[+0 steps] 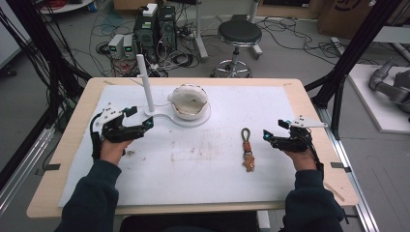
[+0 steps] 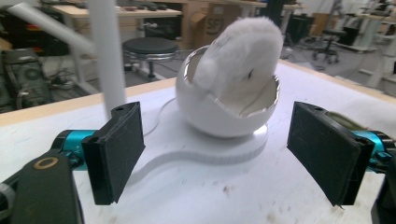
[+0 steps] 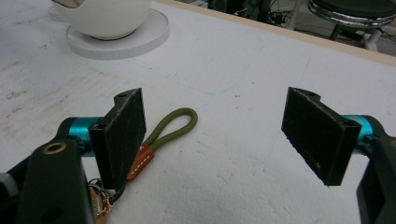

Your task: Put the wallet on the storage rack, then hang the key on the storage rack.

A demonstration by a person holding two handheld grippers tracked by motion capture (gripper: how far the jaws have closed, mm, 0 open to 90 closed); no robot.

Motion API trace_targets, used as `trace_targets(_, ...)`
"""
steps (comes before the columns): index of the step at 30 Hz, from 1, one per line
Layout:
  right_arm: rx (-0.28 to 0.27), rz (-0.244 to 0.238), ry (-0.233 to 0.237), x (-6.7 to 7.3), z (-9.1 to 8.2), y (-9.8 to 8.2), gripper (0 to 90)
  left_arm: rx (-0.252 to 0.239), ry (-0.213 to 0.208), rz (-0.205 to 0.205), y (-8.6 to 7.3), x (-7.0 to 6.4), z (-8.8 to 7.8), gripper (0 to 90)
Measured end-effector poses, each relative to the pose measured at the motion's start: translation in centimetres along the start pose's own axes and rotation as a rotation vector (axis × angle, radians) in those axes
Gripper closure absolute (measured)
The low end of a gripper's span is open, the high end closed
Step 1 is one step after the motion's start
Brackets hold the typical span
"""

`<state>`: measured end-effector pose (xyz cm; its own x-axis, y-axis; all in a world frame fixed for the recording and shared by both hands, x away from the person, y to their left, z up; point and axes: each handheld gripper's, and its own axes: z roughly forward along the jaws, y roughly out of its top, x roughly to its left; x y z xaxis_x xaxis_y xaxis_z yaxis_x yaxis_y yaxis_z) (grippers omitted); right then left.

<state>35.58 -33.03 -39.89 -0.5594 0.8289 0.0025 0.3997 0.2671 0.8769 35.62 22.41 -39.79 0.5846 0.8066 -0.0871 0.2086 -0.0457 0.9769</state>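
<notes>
A white egg-shaped bowl (image 1: pixel 189 102) stands on a flat white base (image 1: pixel 163 114) beside an upright white post (image 1: pixel 145 82), at the back middle of the white mat. In the left gripper view a fluffy white plush (image 2: pixel 243 51) sticks out of the bowl (image 2: pixel 219 116). My left gripper (image 1: pixel 140 117) is open just left of the base, its jaws (image 2: pixel 219 149) wide and bare, facing the bowl. A keychain (image 1: pixel 247 150) with an olive loop, a brown leather tab and a gold charm lies right of centre. My right gripper (image 1: pixel 274 129) is open beside the keychain (image 3: pixel 168 128), which lies by its left jaw, not held.
The white mat (image 1: pixel 193 159) covers most of the wooden table (image 1: pixel 72 125). Beyond the far edge stand a black stool (image 1: pixel 238 34), computer boxes (image 1: pixel 154 29) and loose cables on the floor. Black frame posts (image 1: pixel 338 82) rise at both sides.
</notes>
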Motion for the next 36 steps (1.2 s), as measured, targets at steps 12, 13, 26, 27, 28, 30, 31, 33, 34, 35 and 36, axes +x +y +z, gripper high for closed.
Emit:
trace_targets(12,0.036,-0.005,0.009,0.8,0.6,-0.2,22.4,0.000,0.056,-0.034,-1.5,0.7,-2.0,18.4)
trace_targets(13,0.044,-0.003,0.011,0.8,0.6,-0.2,23.0,-0.002,0.054,-0.032,-1.5,0.6,-2.0,18.4)
trace_targets(26,0.063,0.051,0.030,1.2,1.1,-0.3,28.5,0.026,0.059,-0.057,-1.9,1.2,-2.0,18.4)
trace_targets(27,0.060,0.053,0.033,1.2,1.1,-0.3,28.5,0.024,0.058,-0.058,-1.9,1.2,-2.0,18.4)
trace_targets(28,0.060,0.051,0.034,1.3,1.1,-0.3,28.5,0.021,0.058,-0.059,-1.9,1.2,-2.0,18.4)
trace_targets(30,0.072,0.060,0.040,1.5,1.2,-0.3,30.0,0.022,0.056,-0.056,-1.9,1.2,-2.1,18.4)
trace_targets(31,0.080,0.059,0.057,1.6,1.4,-0.3,34.3,0.027,0.055,-0.052,-1.9,1.2,-2.2,18.4)
trace_targets(33,0.092,0.047,0.072,1.8,1.6,-0.3,35.6,0.036,0.062,-0.050,-2.0,1.1,-2.4,18.4)
trace_targets(34,0.095,0.052,0.077,2.0,1.8,-0.3,35.7,0.040,0.067,-0.051,-2.0,1.1,-2.6,18.4)
trace_targets(35,0.101,0.053,0.076,2.2,1.9,-0.3,37.1,0.041,0.070,-0.054,-2.1,1.1,-2.8,18.4)
trace_targets(36,0.106,0.061,0.074,2.3,2.0,-0.2,38.7,0.042,0.076,-0.054,-2.2,1.0,-3.1,18.4)
